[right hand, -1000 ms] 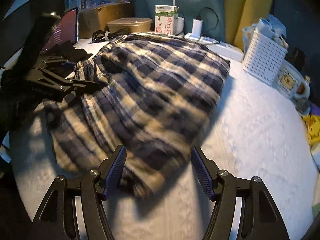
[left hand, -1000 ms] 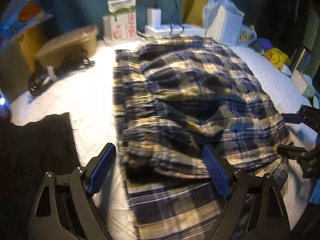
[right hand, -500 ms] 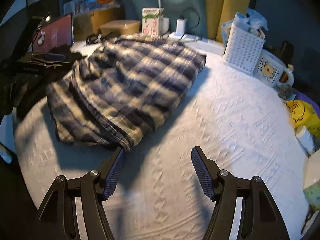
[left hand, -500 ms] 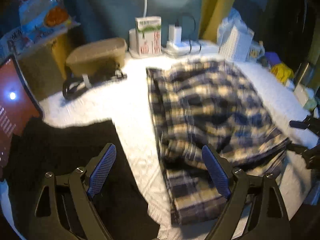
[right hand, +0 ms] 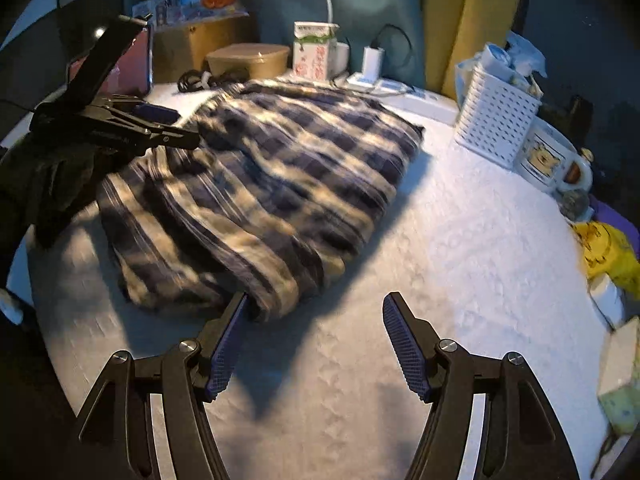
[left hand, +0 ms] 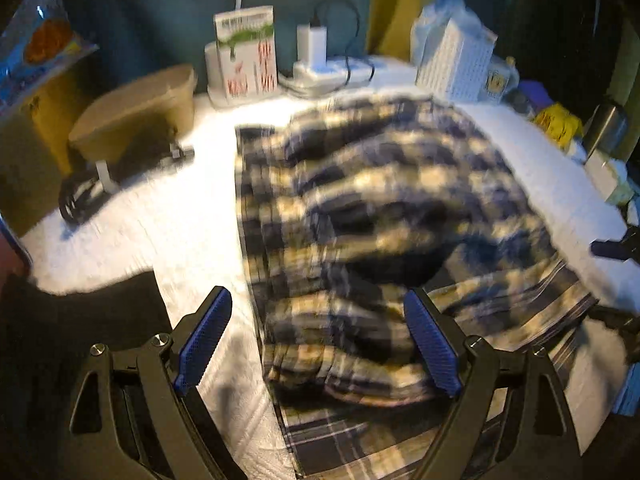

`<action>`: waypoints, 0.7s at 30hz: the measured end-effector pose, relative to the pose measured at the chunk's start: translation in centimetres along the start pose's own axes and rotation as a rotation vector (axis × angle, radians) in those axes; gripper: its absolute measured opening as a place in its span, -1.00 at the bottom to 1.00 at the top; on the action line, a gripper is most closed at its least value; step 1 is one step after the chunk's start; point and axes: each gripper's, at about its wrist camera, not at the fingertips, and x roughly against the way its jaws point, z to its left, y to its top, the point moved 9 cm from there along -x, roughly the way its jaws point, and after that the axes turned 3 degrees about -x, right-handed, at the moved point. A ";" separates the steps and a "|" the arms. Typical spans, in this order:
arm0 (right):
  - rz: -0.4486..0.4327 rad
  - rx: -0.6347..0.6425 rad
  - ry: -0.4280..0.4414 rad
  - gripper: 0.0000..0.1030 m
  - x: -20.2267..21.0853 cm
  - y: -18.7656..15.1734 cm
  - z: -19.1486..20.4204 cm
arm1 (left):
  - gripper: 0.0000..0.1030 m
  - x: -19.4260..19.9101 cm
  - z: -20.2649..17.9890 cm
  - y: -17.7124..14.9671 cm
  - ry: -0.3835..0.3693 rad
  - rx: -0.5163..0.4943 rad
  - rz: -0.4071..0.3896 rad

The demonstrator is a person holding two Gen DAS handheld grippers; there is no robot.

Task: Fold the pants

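The navy and cream plaid pants [left hand: 380,216] lie folded in a thick stack on the white textured table cover [left hand: 176,220]. They also show in the right wrist view [right hand: 272,184]. My left gripper [left hand: 316,340] is open and empty, over the stack's near left edge. It also shows at the left of the right wrist view [right hand: 160,128]. My right gripper [right hand: 312,344] is open and empty, just off the stack's near corner, its left finger [right hand: 228,340] close to the cloth. Its tips show at the right edge of the left wrist view [left hand: 612,248].
At the back stand a tan lidded container [left hand: 132,116], a carton [left hand: 246,52], a charger on a power strip [left hand: 316,60] and a white perforated basket [right hand: 496,120]. A mug [right hand: 548,160] and yellow item [right hand: 608,248] sit right. Dark cloth [left hand: 80,320] lies near left.
Both grippers pulled back from the pants, then came closer again. The left gripper swung left and returned over the stack's edge. Both stayed open; the stack has not moved.
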 end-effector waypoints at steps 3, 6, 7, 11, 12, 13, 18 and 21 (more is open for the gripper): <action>-0.001 -0.026 -0.009 0.35 0.9 -0.7 -0.7 | 0.70 -0.4 0.4 -1.6 -0.007 0.023 0.022; -0.068 -0.077 0.010 0.35 2.6 0.6 -1.3 | 0.70 0.2 0.7 -2.2 -0.006 0.036 0.017; -0.097 -0.092 0.022 0.35 3.1 1.4 -1.4 | 0.70 0.5 0.7 -2.3 -0.002 0.036 0.014; -0.166 -0.132 0.055 0.36 2.8 4.6 -1.6 | 0.70 1.7 0.8 -2.1 0.012 0.024 -0.012; -0.151 -0.133 0.047 0.36 1.7 5.1 -1.6 | 0.70 2.1 0.7 -2.0 0.014 0.023 -0.020; -0.127 -0.138 0.029 0.36 0.3 5.3 -1.7 | 0.70 2.3 0.7 -1.8 0.015 0.023 -0.025; 0.013 -0.118 0.003 0.35 -5.0 3.0 -0.9 | 0.70 2.2 1.2 -2.2 0.018 0.042 -0.019; -0.010 -0.120 0.008 0.36 -4.5 1.7 -0.7 | 0.70 1.2 1.7 -3.2 0.019 0.053 0.017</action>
